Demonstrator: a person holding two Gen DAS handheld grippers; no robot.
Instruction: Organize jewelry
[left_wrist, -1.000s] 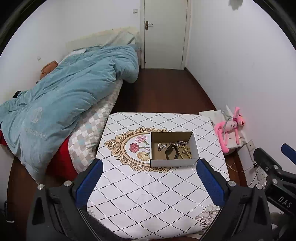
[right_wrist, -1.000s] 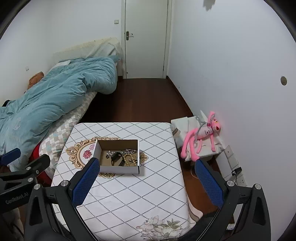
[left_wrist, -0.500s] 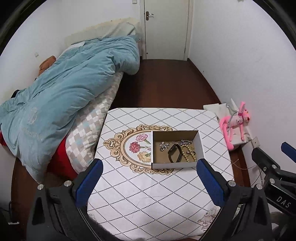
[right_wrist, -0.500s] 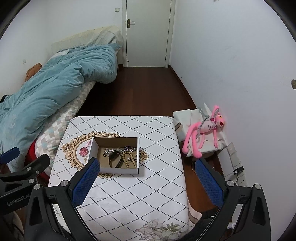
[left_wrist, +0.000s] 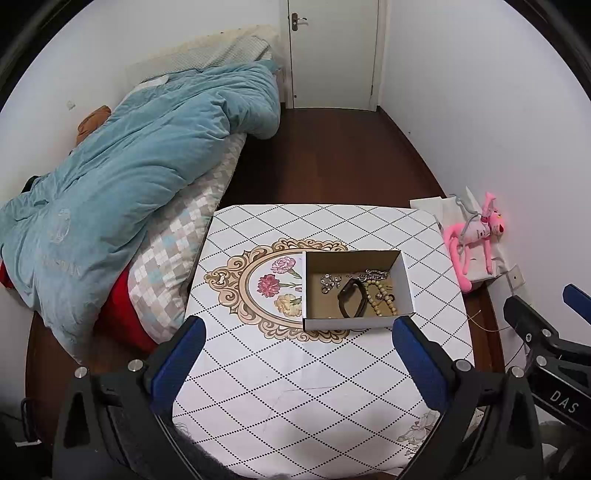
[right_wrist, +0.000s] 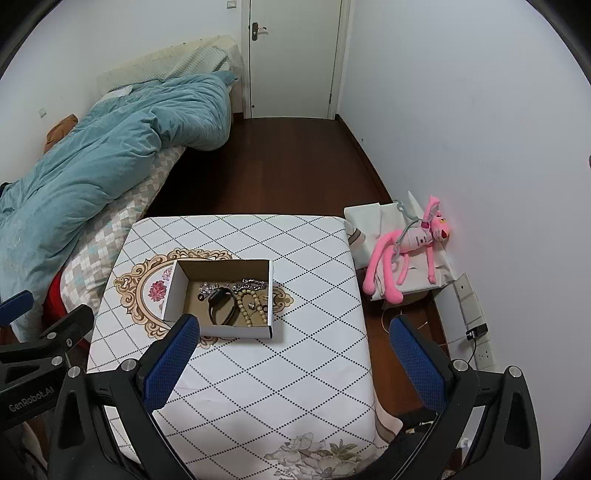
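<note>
- Over the last second both cameras tipped down and eased in: the table (left_wrist: 332, 387) and its cardboard box (left_wrist: 354, 325) sat lower and larger in each view, while the box and its contents did not move.
- The left gripper (left_wrist: 295, 365) and right gripper (right_wrist: 291, 362) hung over the table's near edge, fingers spread wide, nothing between them.
- All the jewelry lay in the box near the table's centre: black bracelet (left_wrist: 352, 298), beaded strand (left_wrist: 380, 299), silver pieces (left_wrist: 330, 282).
- By my read, that fit either an approach to sort or a finished tidy.
- Hard to make out: the silver chain was tangled with the beads and the pieces could not be counted; the box's near wall hid part of its floor.
</note>
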